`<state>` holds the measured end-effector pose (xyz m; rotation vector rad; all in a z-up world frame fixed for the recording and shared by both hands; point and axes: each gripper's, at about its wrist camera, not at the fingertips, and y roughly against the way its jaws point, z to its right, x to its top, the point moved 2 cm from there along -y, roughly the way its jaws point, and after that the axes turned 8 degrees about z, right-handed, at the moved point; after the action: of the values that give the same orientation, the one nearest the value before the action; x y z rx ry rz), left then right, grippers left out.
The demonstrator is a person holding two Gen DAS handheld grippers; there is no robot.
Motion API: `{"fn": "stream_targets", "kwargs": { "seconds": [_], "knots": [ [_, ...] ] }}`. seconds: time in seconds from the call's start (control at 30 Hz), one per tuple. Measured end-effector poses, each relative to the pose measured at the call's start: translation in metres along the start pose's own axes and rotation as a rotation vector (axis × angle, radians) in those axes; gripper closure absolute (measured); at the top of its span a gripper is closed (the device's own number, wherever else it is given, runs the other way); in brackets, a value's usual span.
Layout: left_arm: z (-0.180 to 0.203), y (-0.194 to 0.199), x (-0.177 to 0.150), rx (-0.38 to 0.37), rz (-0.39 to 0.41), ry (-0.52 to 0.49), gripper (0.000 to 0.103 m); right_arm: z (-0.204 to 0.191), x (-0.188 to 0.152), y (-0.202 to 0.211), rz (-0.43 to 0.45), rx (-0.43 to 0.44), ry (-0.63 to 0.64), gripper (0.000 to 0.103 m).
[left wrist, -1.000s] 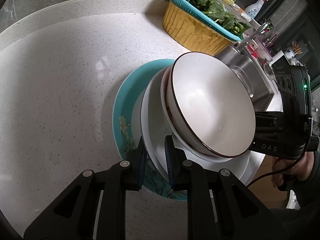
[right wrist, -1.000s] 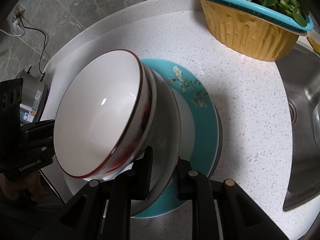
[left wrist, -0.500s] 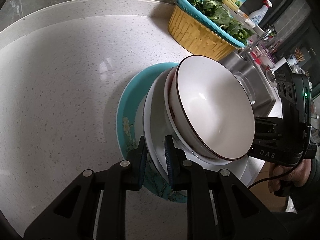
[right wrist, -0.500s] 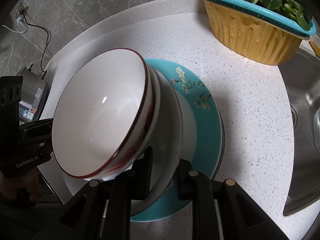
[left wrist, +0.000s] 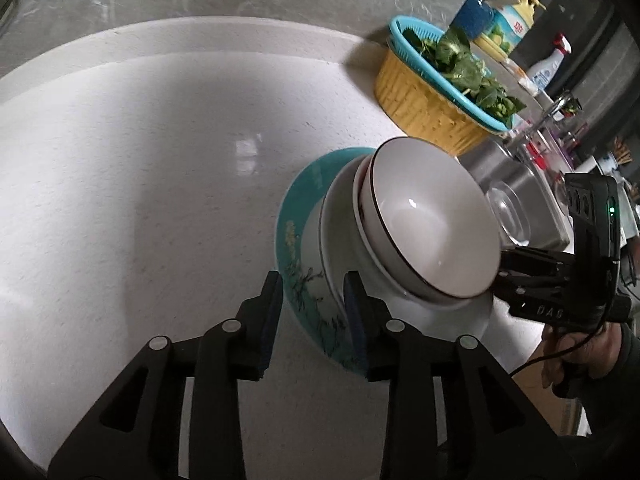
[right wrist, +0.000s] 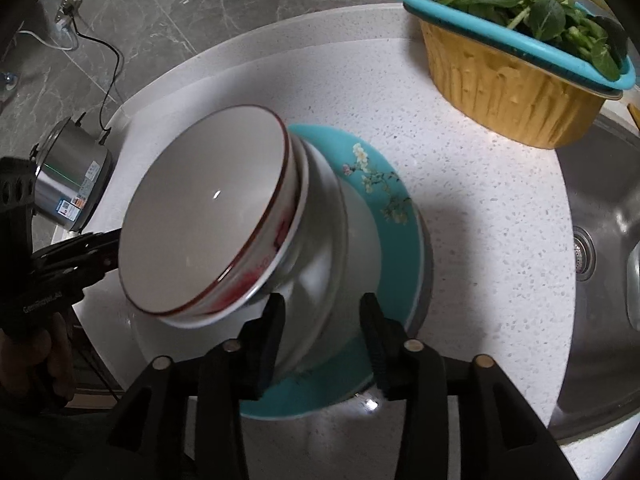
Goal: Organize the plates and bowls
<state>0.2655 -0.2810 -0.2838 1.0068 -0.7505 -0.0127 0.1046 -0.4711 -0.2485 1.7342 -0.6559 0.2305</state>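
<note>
A white speckled stone tabletop with a rounded raised lip runs under a grey marbled wall, meeting a stainless sink at three o'clock in the right wrist view. At one o'clock a ribbed yellow basket carries a turquoise colander of leafy greens, and at nine o'clock stands a shiny steel pot beside a wall socket. Centred on the tabletop lies the stack: a glossy turquoise plate with a blossom pattern, a white plate on it, then nested white bowls, the top bowl dark-rimmed and smooth. The left claw stands parted, its fingers astride the turquoise plate's near rim. The right claw is likewise spread, straddling the white plate's edge without clamping it.
</note>
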Motion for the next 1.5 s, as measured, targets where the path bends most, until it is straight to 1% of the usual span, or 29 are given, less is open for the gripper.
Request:
{"fn": "stream_targets", "kwargs": {
  "seconds": [0.03, 0.1, 0.13, 0.17, 0.2, 0.23, 0.33, 0.4, 0.43, 0.5, 0.53, 0.6, 0.67, 0.7, 0.73, 0.77, 0.8, 0.87, 0.93, 1.0, 1.03, 1.1, 1.13, 1.17, 1.2, 1.27, 1.3, 1.43, 1.5],
  "knots": [
    [0.001, 0.007, -0.001, 0.006, 0.015, -0.002, 0.052, 0.002, 0.000, 0.007, 0.018, 0.004, -0.002, 0.050],
    [0.001, 0.024, -0.003, 0.010, 0.060, -0.004, 0.034, 0.006, -0.001, 0.021, 0.061, -0.005, -0.006, 0.038],
    [0.002, 0.035, -0.004, 0.000, 0.101, 0.004, 0.028, 0.008, -0.001, 0.029, 0.084, -0.001, -0.011, 0.034],
    [0.002, 0.041, -0.004, -0.007, 0.118, 0.010, 0.024, 0.010, -0.002, 0.035, 0.104, 0.007, -0.017, 0.029],
    [0.002, 0.048, -0.006, -0.010, 0.143, 0.019, 0.011, 0.011, -0.003, 0.041, 0.126, 0.011, -0.021, 0.020],
    [0.003, 0.056, -0.008, -0.005, 0.167, 0.029, 0.000, 0.011, -0.004, 0.049, 0.156, 0.010, -0.021, 0.017],
    [0.005, 0.080, -0.020, 0.016, 0.217, 0.046, 0.000, 0.006, -0.010, 0.066, 0.203, 0.004, -0.006, 0.012],
    [0.008, 0.094, -0.029, 0.069, 0.233, 0.033, 0.000, 0.000, -0.015, 0.079, 0.241, 0.008, 0.007, 0.008],
    [0.011, 0.104, -0.037, 0.113, 0.246, 0.020, 0.000, -0.005, -0.018, 0.085, 0.258, 0.009, 0.015, 0.005],
    [0.015, 0.122, -0.049, 0.125, 0.270, 0.012, 0.000, -0.020, -0.029, 0.102, 0.299, 0.004, 0.035, 0.000],
    [0.020, 0.136, -0.058, 0.131, 0.285, 0.010, 0.000, -0.026, -0.031, 0.107, 0.315, 0.005, 0.043, 0.000],
    [0.032, 0.157, -0.073, 0.154, 0.308, -0.015, 0.000, -0.043, -0.040, 0.131, 0.384, 0.012, 0.079, 0.000],
    [0.045, 0.187, -0.088, 0.155, 0.365, -0.041, 0.000, -0.066, -0.049, 0.160, 0.469, -0.007, 0.131, 0.000],
    [0.052, 0.204, -0.094, 0.176, 0.367, -0.028, 0.000, -0.074, -0.051, 0.172, 0.499, -0.006, 0.141, 0.000],
    [0.057, 0.219, -0.099, 0.196, 0.366, -0.007, 0.000, -0.085, -0.053, 0.187, 0.535, 0.014, 0.148, 0.000],
    [0.061, 0.230, -0.103, 0.195, 0.375, 0.005, 0.000, -0.096, -0.056, 0.206, 0.584, 0.027, 0.163, 0.000],
    [0.065, 0.244, -0.108, 0.184, 0.399, 0.017, 0.000, -0.107, -0.058, 0.224, 0.641, 0.008, 0.180, 0.000],
    [0.073, 0.271, -0.118, 0.191, 0.452, 0.037, 0.000, -0.120, -0.062, 0.253, 0.741, -0.078, 0.172, 0.000],
    [0.078, 0.291, -0.126, 0.221, 0.474, 0.085, 0.000, -0.127, -0.069, 0.270, 0.822, -0.163, 0.139, 0.000],
    [0.084, 0.305, -0.135, 0.241, 0.485, 0.141, 0.000, -0.133, -0.075, 0.278, 0.875, -0.223, 0.152, 0.000],
    [0.085, 0.307, -0.138, 0.227, 0.460, 0.176, 0.000, -0.137, -0.078, 0.281, 0.877, -0.234, 0.165, 0.000],
    [0.088, 0.312, -0.145, 0.184, 0.393, 0.215, 0.000, -0.140, -0.079, 0.284, 0.852, -0.218, 0.181, 0.000],
    [0.094, 0.311, -0.149, 0.214, 0.351, 0.217, 0.000, -0.140, -0.081, 0.286, 0.842, -0.191, 0.173, 0.000],
    [0.097, 0.313, -0.153, 0.247, 0.340, 0.205, 0.000, -0.139, -0.083, 0.288, 0.829, -0.158, 0.158, 0.000],
    [0.108, 0.316, -0.158, 0.302, 0.335, 0.180, 0.000, -0.138, -0.087, 0.289, 0.805, -0.122, 0.135, 0.000],
    [0.121, 0.321, -0.166, 0.336, 0.329, 0.175, 0.000, -0.136, -0.090, 0.289, 0.757, -0.078, 0.108, 0.000],
    [0.132, 0.324, -0.173, 0.349, 0.326, 0.177, 0.000, -0.133, -0.090, 0.286, 0.712, -0.070, 0.093, 0.000],
    [0.169, 0.329, -0.186, 0.400, 0.335, 0.126, 0.000, -0.122, -0.093, 0.277, 0.558, -0.122, 0.057, 0.000],
    [0.180, 0.323, -0.183, 0.426, 0.333, 0.117, 0.000, -0.119, -0.097, 0.277, 0.528, -0.148, 0.043, 0.000]
  ]
}}
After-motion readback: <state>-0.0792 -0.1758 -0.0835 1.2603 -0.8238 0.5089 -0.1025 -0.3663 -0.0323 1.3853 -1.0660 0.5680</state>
